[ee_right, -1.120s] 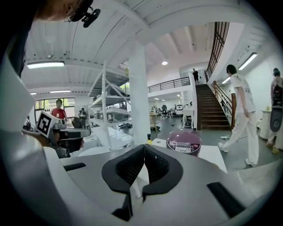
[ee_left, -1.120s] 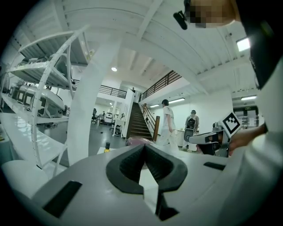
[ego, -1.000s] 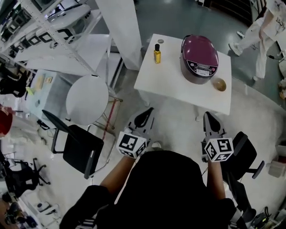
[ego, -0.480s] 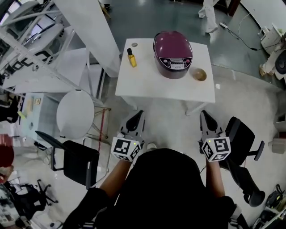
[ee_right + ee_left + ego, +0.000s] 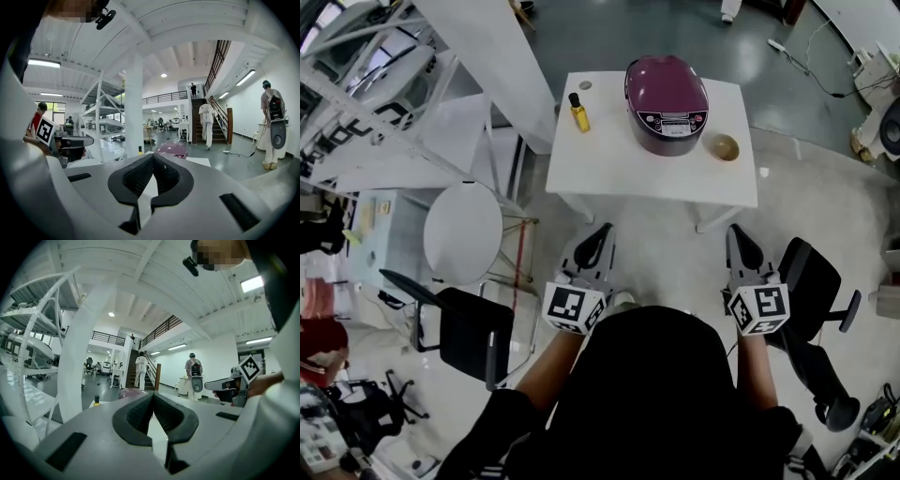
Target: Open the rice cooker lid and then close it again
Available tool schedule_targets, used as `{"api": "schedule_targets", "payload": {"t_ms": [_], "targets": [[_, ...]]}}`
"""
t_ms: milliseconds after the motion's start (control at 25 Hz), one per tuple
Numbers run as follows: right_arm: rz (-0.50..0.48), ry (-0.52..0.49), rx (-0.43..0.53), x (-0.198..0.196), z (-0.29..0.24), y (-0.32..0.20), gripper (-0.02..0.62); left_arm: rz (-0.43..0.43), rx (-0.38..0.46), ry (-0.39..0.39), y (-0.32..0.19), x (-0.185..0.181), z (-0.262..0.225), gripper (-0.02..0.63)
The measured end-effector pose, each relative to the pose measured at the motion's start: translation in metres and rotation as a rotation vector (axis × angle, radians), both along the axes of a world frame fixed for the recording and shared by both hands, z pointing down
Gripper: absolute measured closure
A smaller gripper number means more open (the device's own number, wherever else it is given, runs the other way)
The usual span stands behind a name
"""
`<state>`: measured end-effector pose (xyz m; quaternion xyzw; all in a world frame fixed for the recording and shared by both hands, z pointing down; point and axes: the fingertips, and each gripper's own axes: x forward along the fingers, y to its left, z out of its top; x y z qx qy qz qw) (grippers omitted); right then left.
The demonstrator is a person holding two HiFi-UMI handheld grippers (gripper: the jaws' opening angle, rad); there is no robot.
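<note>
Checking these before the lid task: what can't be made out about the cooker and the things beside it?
Cooker latch and buttons: head view, too small.
Cooker body: left gripper view, mostly hidden behind the fingers.
Bowl contents: head view, too small.
Bottle label: head view, too small.
Round thing behind bottle: head view, too small to name.

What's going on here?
A person holds a gripper in each hand and faces a white table from a little way back. The left gripper and the right gripper both have their jaws shut with nothing in them. On the table stands a purple rice cooker, lid closed, between a small yellow bottle and a wooden bowl. Neither gripper touches anything.
</note>
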<state>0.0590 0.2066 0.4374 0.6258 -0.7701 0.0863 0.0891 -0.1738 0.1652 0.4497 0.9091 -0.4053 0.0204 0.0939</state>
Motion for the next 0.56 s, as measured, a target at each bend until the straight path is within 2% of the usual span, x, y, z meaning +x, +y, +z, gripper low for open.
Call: {"api": "schedule_targets", "payload": {"t_ms": [560], "targets": [[0.030, 0.014, -0.009, 0.005, 0.001, 0.021, 0.595, 0.004, 0.009, -0.003, 0.017, -0.001, -0.003, 0.603]]}}
